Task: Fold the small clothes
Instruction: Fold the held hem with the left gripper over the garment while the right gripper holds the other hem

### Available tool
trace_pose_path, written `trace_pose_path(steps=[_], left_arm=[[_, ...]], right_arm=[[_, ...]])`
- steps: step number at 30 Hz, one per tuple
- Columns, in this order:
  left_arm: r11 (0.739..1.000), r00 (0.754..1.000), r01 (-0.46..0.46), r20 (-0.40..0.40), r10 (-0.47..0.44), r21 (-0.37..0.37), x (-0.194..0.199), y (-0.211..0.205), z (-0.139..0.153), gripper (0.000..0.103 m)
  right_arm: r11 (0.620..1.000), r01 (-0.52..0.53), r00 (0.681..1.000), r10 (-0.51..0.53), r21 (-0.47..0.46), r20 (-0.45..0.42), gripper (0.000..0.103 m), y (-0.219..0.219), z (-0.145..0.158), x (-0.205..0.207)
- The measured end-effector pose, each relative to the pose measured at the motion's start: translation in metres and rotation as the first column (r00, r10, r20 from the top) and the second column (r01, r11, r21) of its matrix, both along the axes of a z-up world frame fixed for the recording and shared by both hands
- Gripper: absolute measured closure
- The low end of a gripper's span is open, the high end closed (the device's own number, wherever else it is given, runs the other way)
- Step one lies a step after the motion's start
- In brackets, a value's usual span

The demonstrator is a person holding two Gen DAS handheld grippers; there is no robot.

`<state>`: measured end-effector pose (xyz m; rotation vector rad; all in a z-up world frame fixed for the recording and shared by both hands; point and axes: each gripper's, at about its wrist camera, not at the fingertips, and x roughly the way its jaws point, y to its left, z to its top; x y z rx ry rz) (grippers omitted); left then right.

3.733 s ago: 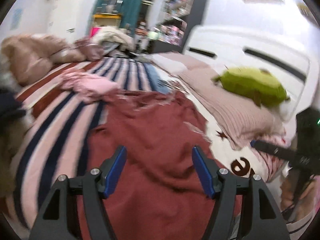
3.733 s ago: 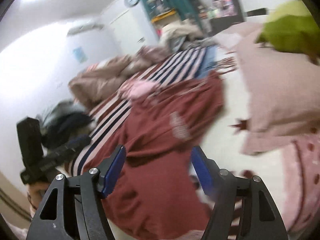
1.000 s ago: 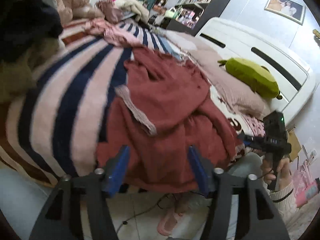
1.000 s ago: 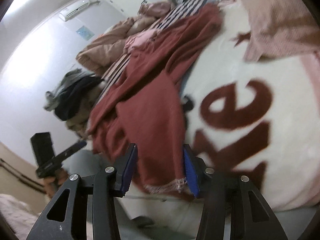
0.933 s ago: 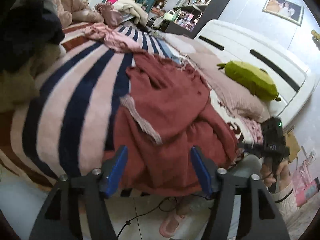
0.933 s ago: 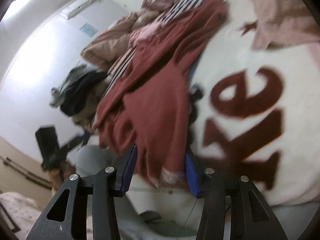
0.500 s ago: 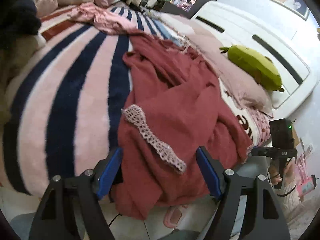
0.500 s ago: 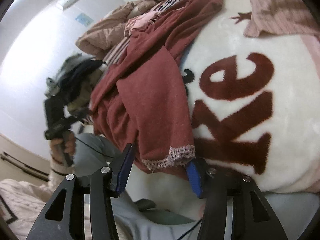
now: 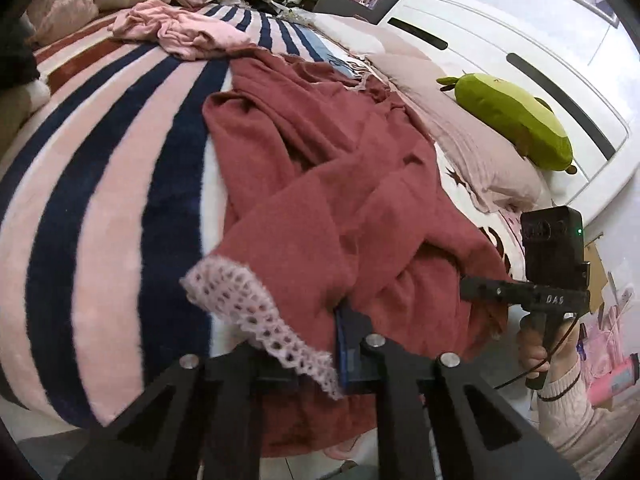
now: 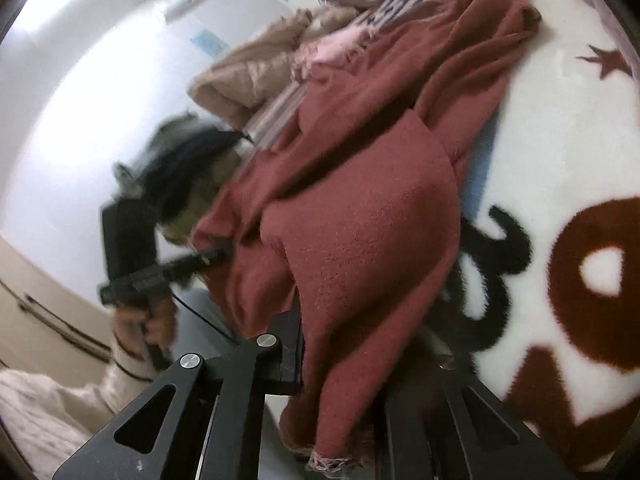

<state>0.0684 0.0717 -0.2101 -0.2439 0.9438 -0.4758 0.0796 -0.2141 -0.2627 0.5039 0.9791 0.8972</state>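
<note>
Where lace trim [image 9: 256, 312] edges it, red knit garment [image 9: 328, 184] bunches.

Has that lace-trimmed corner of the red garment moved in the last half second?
Yes. The lace hem has slid toward the left gripper, away from the striped blanket.
</note>
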Motion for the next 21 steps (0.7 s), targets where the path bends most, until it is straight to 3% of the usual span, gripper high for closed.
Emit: trace_pose_path(steps=[3, 10, 21], left_arm=[[0.999, 0.999, 0.027, 0.032, -0.028, 0.026, -0.01, -0.005, 0.014, 0.096], [0.999, 0.994, 0.037, 0.101, -0.036, -0.013, -0.039, -0.007, 0.059, 0.096], [0.994, 0.964, 0.016, 0.267, 0.014, -0.111, -0.098, 0.004, 0.137, 0.096]], right_arm=[[0.997, 0.012, 0.999, -0.015, 0.075, 0.038, 0.098, -0.008, 0.011, -0.012], [0.973, 0.042, 0.993, -0.066, 0.226, 0.1, 0.098, -0.024, 0.036, -0.038], [0.951, -0.028, 0.961, -0.059, 0.308, 0.269, 0.098, -0.027, 0.097, -0.099]])
